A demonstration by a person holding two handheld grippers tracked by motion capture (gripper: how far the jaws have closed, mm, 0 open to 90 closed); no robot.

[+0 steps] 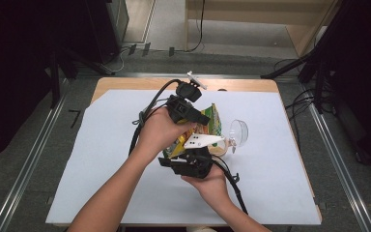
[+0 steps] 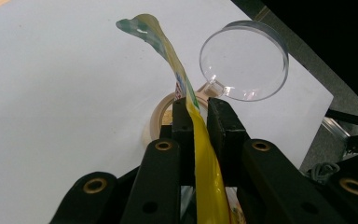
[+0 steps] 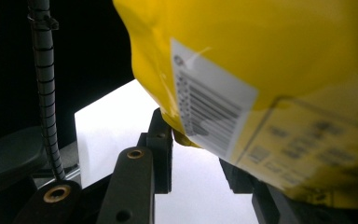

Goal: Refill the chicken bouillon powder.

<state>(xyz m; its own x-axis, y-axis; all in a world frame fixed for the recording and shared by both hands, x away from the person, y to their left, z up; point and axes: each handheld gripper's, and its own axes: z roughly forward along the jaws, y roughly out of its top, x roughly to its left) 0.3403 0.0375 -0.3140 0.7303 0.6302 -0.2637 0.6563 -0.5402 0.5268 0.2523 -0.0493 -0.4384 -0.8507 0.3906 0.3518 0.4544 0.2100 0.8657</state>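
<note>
My left gripper point(image 2: 196, 114) pinched the yellow crinkly plastic snack bag point(image 2: 204, 163) between its pads; my right gripper point(image 3: 200, 154) clamped its lower corner. Just beyond my left fingertips stood a clear round plastic cup point(image 2: 244, 60) and a beige tape ring point(image 2: 161, 114).

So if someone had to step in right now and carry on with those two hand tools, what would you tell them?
Left gripper: shut on the top edge of the yellow snack bag, pinching the thin film.
Right gripper: its jaws sit either side of the bag's bottom corner; whether the pads press on it I cannot tell.
The bag is held up off the white sheet near the table's middle. Just beyond it lie a clear round lid and a tan ring.
Done: the bag is lifted and held between both tools.
Left: by my guess, opening or emptying it; no tear shows yet.
</note>
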